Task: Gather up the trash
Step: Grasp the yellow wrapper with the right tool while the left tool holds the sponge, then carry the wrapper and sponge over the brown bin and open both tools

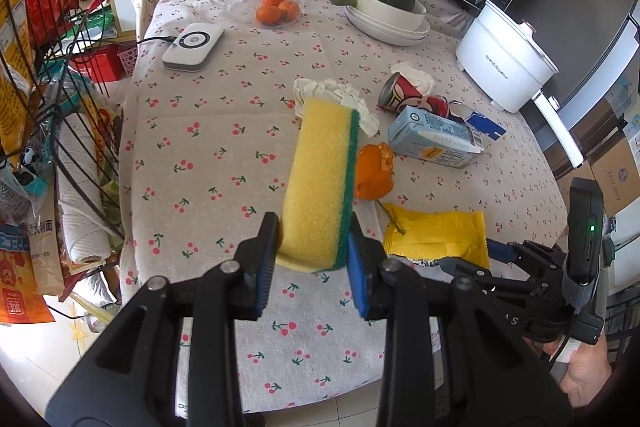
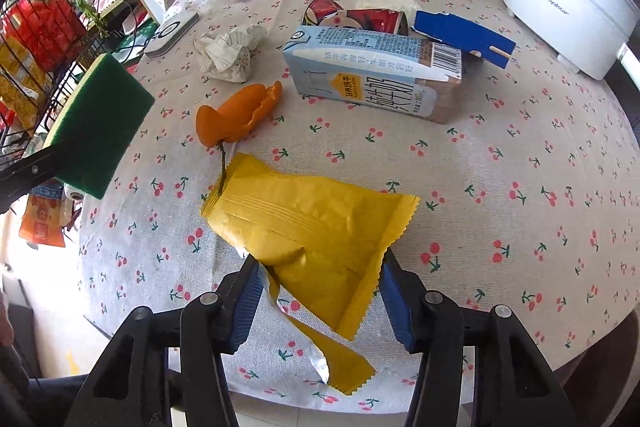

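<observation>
- Left gripper [image 1: 312, 259] is clamped on a porous yellow sponge [image 1: 318, 179] with a green scouring face, held above the cherry-print tablecloth [image 1: 208, 167].
- Right gripper [image 2: 318, 291] straddles the near end of a crinkled yellow foil wrapper [image 2: 312, 223]; its pads sit at the wrapper's edges, and a firm pinch cannot be told.
- Far of it lie curled orange peel [image 2: 236, 119], a blue milk carton [image 2: 372, 75], a crushed red can [image 2: 352, 17] and crumpled paper [image 2: 230, 51].

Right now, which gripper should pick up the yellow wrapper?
The right gripper. Its jaws already sit on either side of the yellow wrapper at the table's near edge. The left gripper is busy, shut on the sponge, held above the tablecloth.
</observation>
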`<state>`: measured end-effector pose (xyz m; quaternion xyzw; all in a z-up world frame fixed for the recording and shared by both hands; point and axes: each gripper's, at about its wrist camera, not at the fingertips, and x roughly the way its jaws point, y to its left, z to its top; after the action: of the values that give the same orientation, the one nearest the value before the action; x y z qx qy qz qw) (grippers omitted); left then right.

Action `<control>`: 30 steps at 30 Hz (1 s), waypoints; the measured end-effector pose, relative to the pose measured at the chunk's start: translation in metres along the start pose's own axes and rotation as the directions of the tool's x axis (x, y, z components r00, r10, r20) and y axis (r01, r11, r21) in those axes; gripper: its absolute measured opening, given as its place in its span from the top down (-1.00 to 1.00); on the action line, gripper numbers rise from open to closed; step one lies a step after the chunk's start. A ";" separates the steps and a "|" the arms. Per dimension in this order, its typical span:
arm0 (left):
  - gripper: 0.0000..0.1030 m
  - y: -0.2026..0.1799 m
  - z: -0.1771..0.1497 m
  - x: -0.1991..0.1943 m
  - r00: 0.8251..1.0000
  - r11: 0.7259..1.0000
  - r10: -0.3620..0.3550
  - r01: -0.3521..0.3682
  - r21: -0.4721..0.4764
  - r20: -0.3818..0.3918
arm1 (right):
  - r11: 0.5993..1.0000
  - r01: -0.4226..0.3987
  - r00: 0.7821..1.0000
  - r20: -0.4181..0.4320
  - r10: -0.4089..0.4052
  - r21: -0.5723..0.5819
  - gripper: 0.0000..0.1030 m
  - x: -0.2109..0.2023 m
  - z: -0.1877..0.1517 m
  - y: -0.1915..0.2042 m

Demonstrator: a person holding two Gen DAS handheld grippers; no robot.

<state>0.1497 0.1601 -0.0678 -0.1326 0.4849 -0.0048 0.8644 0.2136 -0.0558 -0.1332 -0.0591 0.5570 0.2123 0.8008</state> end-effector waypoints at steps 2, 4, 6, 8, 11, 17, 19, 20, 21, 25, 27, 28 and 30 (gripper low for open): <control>0.34 -0.007 0.000 0.001 1.000 1.000 -0.007 0.007 0.011 -0.002 | 1.000 0.002 1.000 0.007 -0.002 0.008 -0.03 -0.007 -0.003 -0.009; 0.34 -0.014 -0.001 0.002 1.000 1.000 -0.015 0.015 0.025 -0.002 | 1.000 0.006 1.000 0.012 -0.006 0.015 -0.03 -0.017 -0.009 -0.022; 0.34 -0.022 -0.001 0.004 1.000 0.999 -0.022 0.023 0.041 -0.005 | 1.000 0.018 1.000 0.014 -0.018 0.019 -0.03 -0.023 -0.011 -0.030; 0.34 -0.032 -0.003 0.006 1.000 0.998 -0.029 0.030 0.057 -0.010 | 0.999 0.028 0.999 0.019 -0.029 0.029 -0.03 -0.029 -0.015 -0.039; 0.34 -0.048 -0.005 0.008 0.999 0.996 -0.045 0.046 0.078 -0.016 | 0.998 0.041 0.999 0.027 -0.042 0.056 -0.03 -0.038 -0.020 -0.056; 0.34 -0.085 -0.011 0.014 0.997 0.987 -0.077 0.080 0.140 -0.029 | 0.992 0.062 0.997 0.049 -0.068 0.108 -0.03 -0.061 -0.034 -0.091; 0.34 -0.099 -0.014 0.017 0.995 0.982 -0.090 0.095 0.161 -0.037 | 0.990 0.070 0.996 0.054 -0.077 0.125 -0.03 -0.069 -0.040 -0.103; 0.34 -0.105 -0.016 0.018 0.995 0.980 -0.095 0.101 0.170 -0.040 | 0.988 0.074 0.995 0.057 -0.082 0.133 -0.03 -0.073 -0.043 -0.109; 0.34 -0.112 -0.018 0.020 0.994 0.978 -0.101 0.108 0.180 -0.045 | 0.987 0.078 0.994 0.059 -0.087 0.141 -0.03 -0.076 -0.047 -0.116; 0.34 -0.139 -0.027 0.027 0.991 0.965 -0.120 0.131 0.227 -0.063 | 0.980 0.100 0.991 0.069 -0.113 0.173 -0.03 -0.092 -0.063 -0.141; 0.34 -0.153 -0.031 0.029 0.989 0.958 -0.129 0.143 0.250 -0.073 | 0.975 0.107 0.990 0.071 -0.122 0.193 -0.03 -0.099 -0.073 -0.154; 0.34 -0.160 -0.033 0.031 0.988 0.954 -0.133 0.149 0.260 -0.078 | 0.973 0.111 0.989 0.072 -0.128 0.203 -0.03 -0.103 -0.078 -0.160; 0.34 -0.173 -0.038 0.033 0.985 0.946 -0.145 0.164 0.279 -0.088 | 0.967 0.122 0.987 0.072 -0.141 0.224 -0.03 -0.110 -0.088 -0.174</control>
<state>0.1565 -0.0203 -0.0737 -0.0439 0.4954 -0.1470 0.8550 0.1764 -0.2719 -0.0900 0.0018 0.5360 0.0985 0.8384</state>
